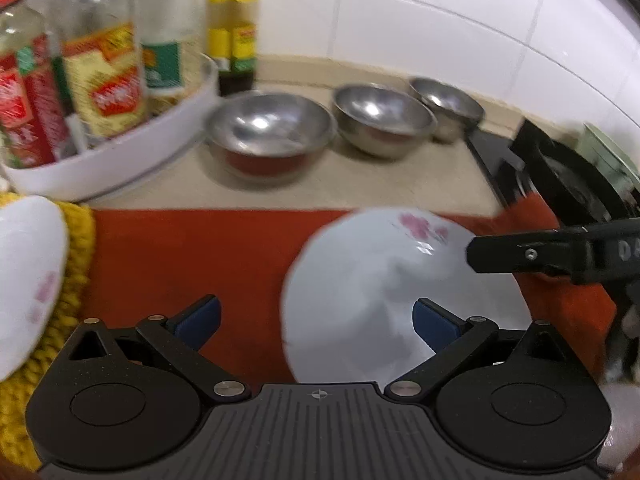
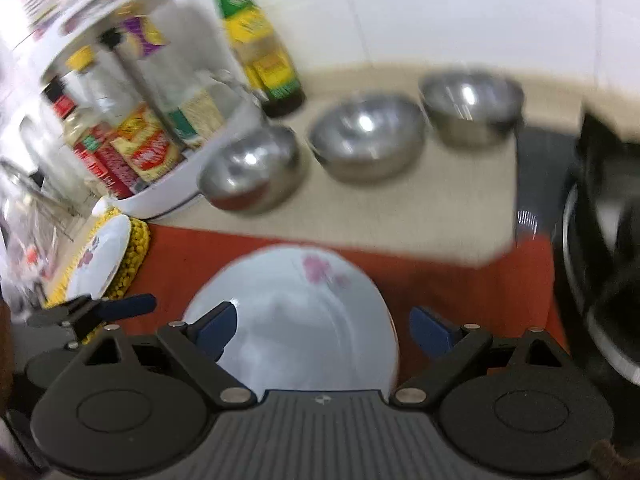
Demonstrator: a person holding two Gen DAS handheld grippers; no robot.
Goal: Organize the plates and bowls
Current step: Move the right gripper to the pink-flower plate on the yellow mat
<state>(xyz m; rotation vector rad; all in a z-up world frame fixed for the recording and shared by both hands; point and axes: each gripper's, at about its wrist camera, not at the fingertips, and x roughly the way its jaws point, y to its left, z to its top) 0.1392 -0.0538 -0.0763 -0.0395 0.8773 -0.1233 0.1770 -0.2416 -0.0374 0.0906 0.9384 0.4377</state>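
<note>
A white plate with pink flowers (image 1: 380, 280) (image 2: 304, 312) lies on a red cloth (image 1: 180, 256). My left gripper (image 1: 318, 322) is open above the plate's left rim, one pad over the plate and one over the cloth. My right gripper (image 2: 324, 330) is open over the plate's right rim, holding nothing. A second flowered plate (image 1: 28, 272) (image 2: 100, 264) rests on a yellow knitted mat (image 1: 76, 280) to the left. Three steel bowls (image 1: 272, 132) (image 1: 384, 120) (image 1: 448, 106) stand in a row on the beige counter behind the cloth.
A white turntable rack (image 1: 120, 168) full of sauce bottles stands at the back left, with a tall yellow-labelled bottle (image 1: 234, 28) beside it. A black stove (image 1: 560, 176) with a pot (image 2: 600, 240) borders the cloth on the right. White wall tiles (image 1: 440, 20) close the back.
</note>
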